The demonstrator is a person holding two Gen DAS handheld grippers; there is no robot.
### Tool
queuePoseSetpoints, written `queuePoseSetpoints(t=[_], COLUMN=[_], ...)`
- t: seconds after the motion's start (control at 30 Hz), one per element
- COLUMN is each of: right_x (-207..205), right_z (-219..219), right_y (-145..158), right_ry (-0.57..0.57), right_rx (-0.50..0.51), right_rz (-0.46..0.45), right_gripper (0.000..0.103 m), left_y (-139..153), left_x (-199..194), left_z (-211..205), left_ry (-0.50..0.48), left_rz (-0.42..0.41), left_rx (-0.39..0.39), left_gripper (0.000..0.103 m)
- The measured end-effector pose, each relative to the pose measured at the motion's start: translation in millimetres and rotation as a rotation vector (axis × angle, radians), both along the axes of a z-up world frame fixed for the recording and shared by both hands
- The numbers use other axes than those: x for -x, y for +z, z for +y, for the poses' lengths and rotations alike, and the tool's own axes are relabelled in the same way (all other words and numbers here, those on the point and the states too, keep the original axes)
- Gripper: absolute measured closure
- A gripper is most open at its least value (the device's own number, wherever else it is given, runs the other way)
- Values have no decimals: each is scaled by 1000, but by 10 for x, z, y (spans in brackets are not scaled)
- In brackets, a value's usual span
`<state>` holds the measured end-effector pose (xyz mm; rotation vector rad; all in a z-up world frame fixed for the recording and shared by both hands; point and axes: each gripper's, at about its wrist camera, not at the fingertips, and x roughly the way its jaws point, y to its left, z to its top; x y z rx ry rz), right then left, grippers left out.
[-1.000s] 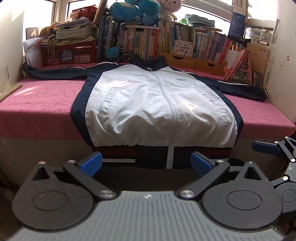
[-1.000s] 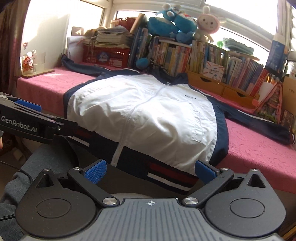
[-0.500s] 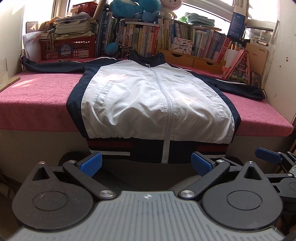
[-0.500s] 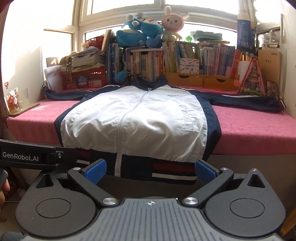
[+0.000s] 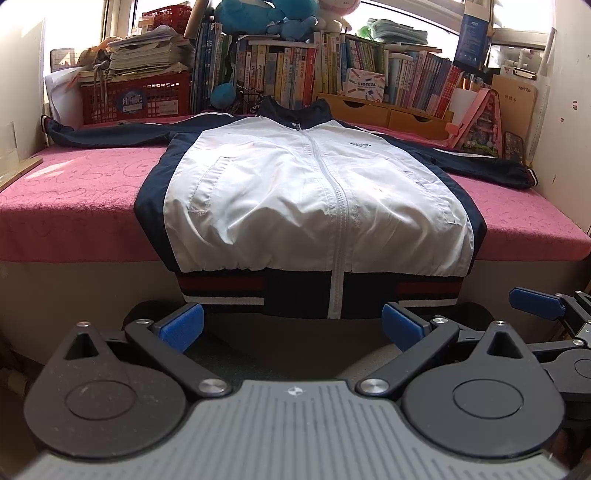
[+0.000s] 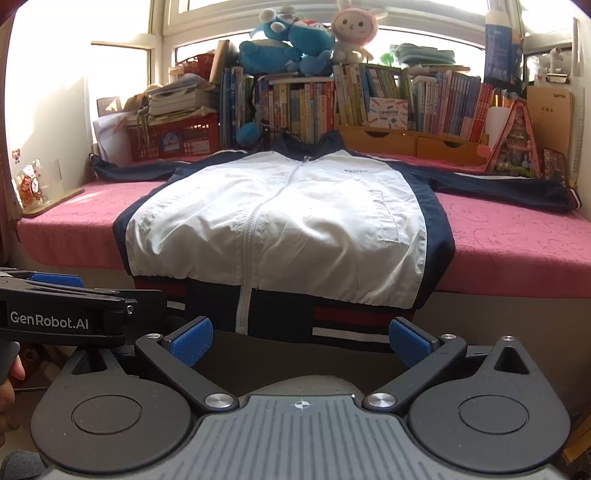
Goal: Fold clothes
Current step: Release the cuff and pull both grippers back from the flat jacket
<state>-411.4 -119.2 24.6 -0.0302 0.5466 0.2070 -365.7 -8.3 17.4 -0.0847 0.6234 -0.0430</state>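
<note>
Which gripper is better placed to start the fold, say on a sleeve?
Near even. Both the left gripper and the right gripper are open, below the jacket hem, touching nothing. Left sits nearer the left sleeve, right nearer the right sleeve; each suits its own side.

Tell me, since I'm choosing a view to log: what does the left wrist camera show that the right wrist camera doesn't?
Only the left wrist view shows the right gripper's blue fingers from the side, at its right edge. Only the right wrist view shows the left gripper's GenRobot.AI-marked body, part of a hand, and the pink rabbit toy's face. Both show the white and navy jacket spread on the pink surface, hem hanging over the edge, with both grippers open and clear of it.
</note>
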Motion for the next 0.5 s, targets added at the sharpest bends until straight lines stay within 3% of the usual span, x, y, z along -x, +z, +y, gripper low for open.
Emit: queuePoseSetpoints(t=[0.5], right_x=[-10], right_z=[0], right_y=[-10], right_ry=[4], right_rx=[12], right_rz=[2], right_gripper=[0], left_y=[-3], left_x=[-18], left_z=[10], left_ry=[0], left_rz=[3], left_rx=[-10], left_gripper=[0])
